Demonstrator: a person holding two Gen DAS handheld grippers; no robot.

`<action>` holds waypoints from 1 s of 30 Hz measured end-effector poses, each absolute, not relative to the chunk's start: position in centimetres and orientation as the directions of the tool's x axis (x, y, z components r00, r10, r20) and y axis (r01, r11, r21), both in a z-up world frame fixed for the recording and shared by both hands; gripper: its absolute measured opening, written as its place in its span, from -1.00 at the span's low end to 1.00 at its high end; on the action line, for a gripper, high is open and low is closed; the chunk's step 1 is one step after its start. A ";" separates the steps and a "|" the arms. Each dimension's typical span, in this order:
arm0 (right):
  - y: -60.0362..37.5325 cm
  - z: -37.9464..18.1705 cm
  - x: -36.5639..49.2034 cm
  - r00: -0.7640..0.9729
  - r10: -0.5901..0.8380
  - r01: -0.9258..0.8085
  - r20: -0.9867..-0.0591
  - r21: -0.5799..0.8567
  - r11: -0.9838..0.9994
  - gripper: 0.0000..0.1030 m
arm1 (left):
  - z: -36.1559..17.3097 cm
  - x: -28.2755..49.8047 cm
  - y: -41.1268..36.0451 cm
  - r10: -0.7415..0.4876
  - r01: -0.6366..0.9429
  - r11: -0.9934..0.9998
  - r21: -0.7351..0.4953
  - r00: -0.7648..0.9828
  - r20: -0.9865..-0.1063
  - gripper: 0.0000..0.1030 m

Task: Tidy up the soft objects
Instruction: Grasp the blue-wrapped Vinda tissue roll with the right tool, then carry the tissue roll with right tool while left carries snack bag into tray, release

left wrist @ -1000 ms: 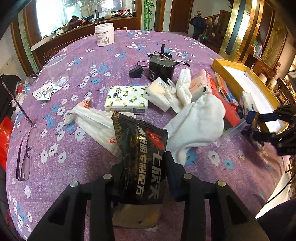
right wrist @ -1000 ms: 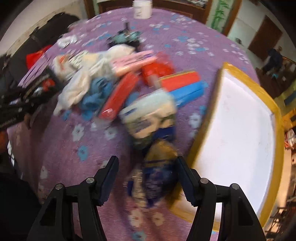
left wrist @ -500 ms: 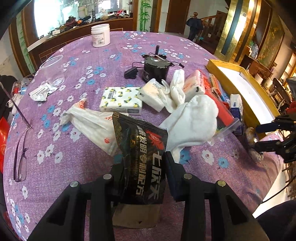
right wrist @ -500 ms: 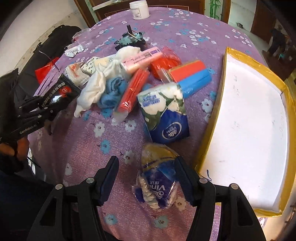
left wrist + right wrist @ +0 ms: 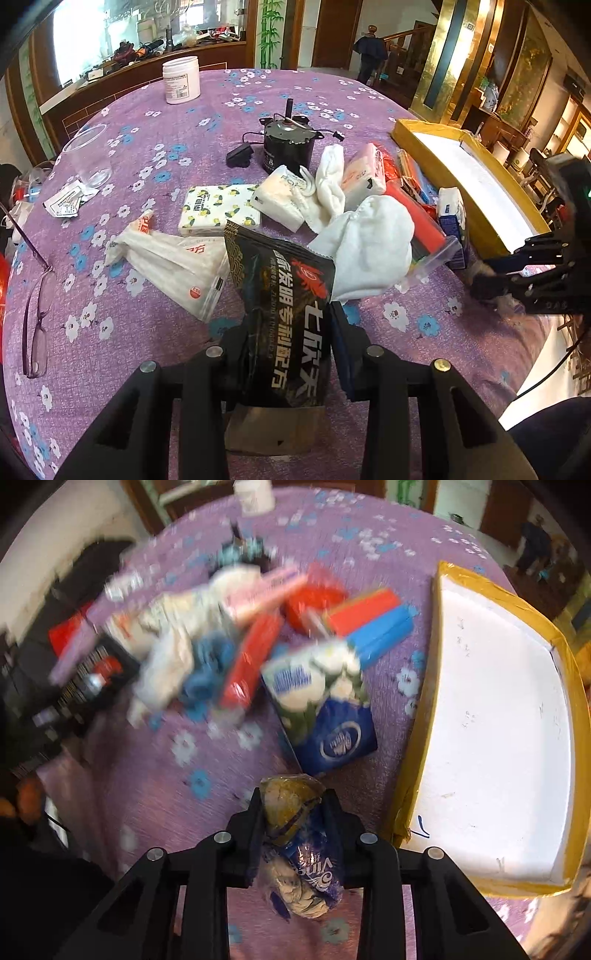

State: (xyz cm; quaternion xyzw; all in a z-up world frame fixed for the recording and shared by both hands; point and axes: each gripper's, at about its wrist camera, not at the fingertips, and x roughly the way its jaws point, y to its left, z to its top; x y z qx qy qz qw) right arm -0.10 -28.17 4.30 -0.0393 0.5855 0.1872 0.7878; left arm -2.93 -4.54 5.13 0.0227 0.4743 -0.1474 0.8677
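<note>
My right gripper [image 5: 293, 834] has just closed: half a second ago its fingers stood apart around the crumpled blue tissue pack [image 5: 295, 853], now they pinch it, lying on the purple cloth just left of the yellow-rimmed tray [image 5: 417, 738]. I judge that pack ready to lift into the tray. My left gripper [image 5: 291, 354] stays clamped on the black snack pouch [image 5: 284, 295], far left of the tray, beyond the heap of soft things [image 5: 354, 206].
</note>
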 end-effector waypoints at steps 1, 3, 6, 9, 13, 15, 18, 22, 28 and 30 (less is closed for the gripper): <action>-28.4 5.1 -0.1 0.262 0.279 -0.329 -0.924 0.186 0.926 -0.37 | 5.2 -2.9 -4.5 -0.240 0.281 0.954 -0.105 0.509 -0.827 -0.32; -28.7 6.3 -0.3 0.286 0.344 -0.315 -0.895 0.251 0.915 -0.37 | 5.5 -2.9 -4.7 -0.248 0.289 0.951 -0.107 0.512 -0.822 -0.32; -28.8 7.6 -0.6 0.321 0.390 -0.300 -0.863 0.297 0.906 -0.37 | 6.0 -2.8 -5.1 -0.261 0.306 0.946 -0.109 0.516 -0.816 -0.32; -28.9 8.3 -0.6 0.345 0.419 -0.272 -0.840 0.337 0.901 -0.37 | 6.6 -2.7 -5.7 -0.275 0.326 0.939 -0.110 0.520 -0.809 -0.32; -30.0 8.7 -0.7 0.373 0.425 -0.233 -0.825 0.360 0.904 -0.37 | 7.6 -2.4 -6.8 -0.299 0.362 0.926 -0.109 0.523 -0.799 -0.32; -31.0 8.9 -0.9 0.383 0.432 -0.207 -0.816 0.380 0.901 -0.37 | 8.0 -2.2 -7.4 -0.312 0.380 0.918 -0.111 0.521 -0.794 -0.32; -32.6 9.1 -1.2 0.410 0.422 -0.168 -0.809 0.388 0.906 -0.37 | 8.6 -1.9 -8.8 -0.334 0.411 0.904 -0.114 0.515 -0.789 -0.32; -35.0 9.5 -1.5 0.444 0.410 -0.118 -0.797 0.402 0.908 -0.37 | 9.4 -1.4 -11.3 -0.370 0.457 0.881 -0.124 0.499 -0.784 -0.32; -39.6 10.0 -0.7 0.487 0.394 -0.053 -0.779 0.424 0.904 -0.37 | 10.5 -0.5 -16.4 -0.423 0.526 0.838 -0.143 0.463 -0.779 -0.32; -41.1 10.3 -0.2 0.496 0.389 -0.038 -0.776 0.428 0.903 -0.37 | 10.7 0.1 -18.3 -0.441 0.545 0.824 -0.155 0.446 -0.779 -0.32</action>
